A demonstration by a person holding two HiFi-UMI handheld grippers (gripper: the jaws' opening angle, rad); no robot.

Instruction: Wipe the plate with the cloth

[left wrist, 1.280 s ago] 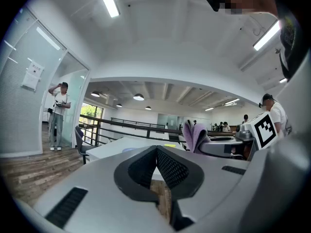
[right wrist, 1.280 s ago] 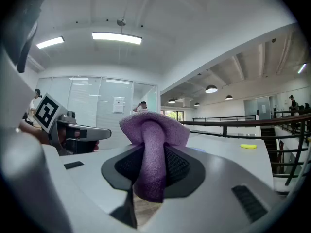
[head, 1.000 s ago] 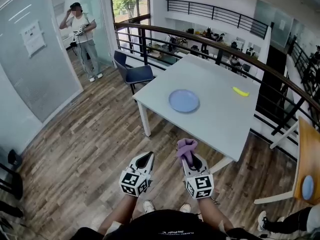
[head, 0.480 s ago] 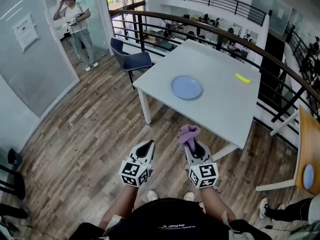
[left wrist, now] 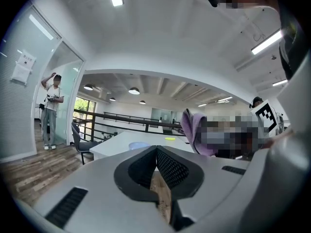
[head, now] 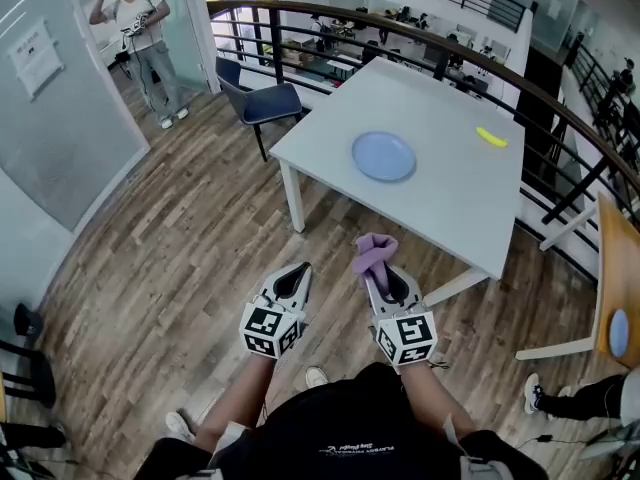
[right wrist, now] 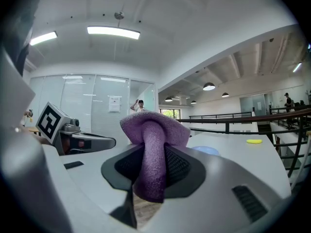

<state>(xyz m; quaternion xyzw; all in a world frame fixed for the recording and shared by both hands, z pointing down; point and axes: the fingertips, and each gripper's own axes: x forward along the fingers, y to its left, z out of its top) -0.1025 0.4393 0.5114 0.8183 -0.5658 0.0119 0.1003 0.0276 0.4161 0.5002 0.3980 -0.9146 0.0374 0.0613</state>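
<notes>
Before table (head: pixel 455 193), right gripper (head: pixel 379 278) jaws pinch half-hidden cloth (head: pixel 373 250); left gripper (head: pixel 302 267) closed, empty

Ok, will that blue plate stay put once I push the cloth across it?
Probably not firmly: the plate sits loose on a smooth white table, so it may slide. It looks shallow, so tipping seems unlikely.
</notes>
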